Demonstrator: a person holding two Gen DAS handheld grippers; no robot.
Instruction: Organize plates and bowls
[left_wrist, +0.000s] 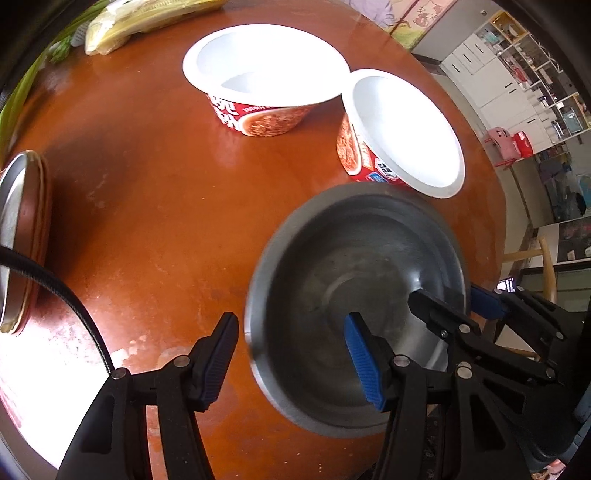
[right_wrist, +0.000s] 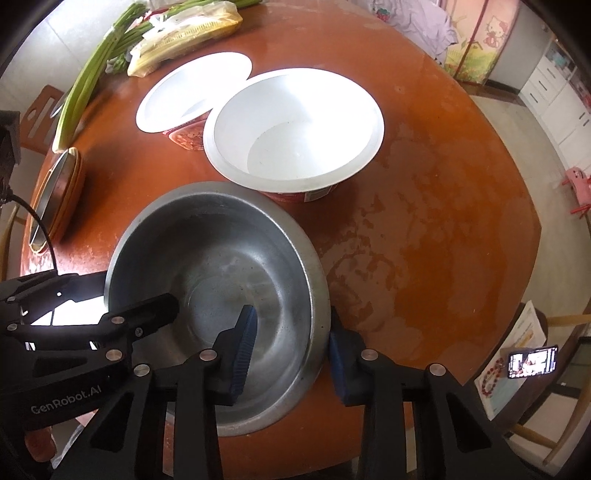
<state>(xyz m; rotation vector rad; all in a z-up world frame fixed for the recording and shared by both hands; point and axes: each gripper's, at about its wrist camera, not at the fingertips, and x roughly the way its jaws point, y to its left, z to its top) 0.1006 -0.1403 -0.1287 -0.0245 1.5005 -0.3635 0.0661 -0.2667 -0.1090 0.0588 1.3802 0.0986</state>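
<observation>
The steel bowl sat at the near edge of the round table, both claws straddling its rim. The left gripper stood wide, one finger inside; so did the right gripper, neither pinching. Two white paper bowls stood just beyond it, and stacked plates lay far to its left.
</observation>
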